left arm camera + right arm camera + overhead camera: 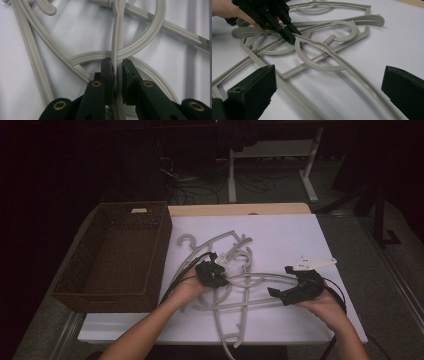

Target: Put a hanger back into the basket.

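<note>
Several grey plastic hangers [235, 251] lie tangled on the white table top [300, 232]. My left gripper [220, 277] reaches into the middle of the pile, and its jaws are closed on a thin bar of one grey hanger [115, 37]. The right gripper view has that left gripper [292, 35] pinching the hanger's long curved arm [342, 62]. My right gripper [279, 281] stands open at the right side of the pile, low over the table. That same curved arm runs between its wide-apart jaws [329, 72] without touching them.
A brown wicker basket [162, 255], with nothing in it, stands at the left of the table. Bare white surface lies to the right and behind the pile. Dark floor, cables and desk legs [232, 175] lie beyond the far edge.
</note>
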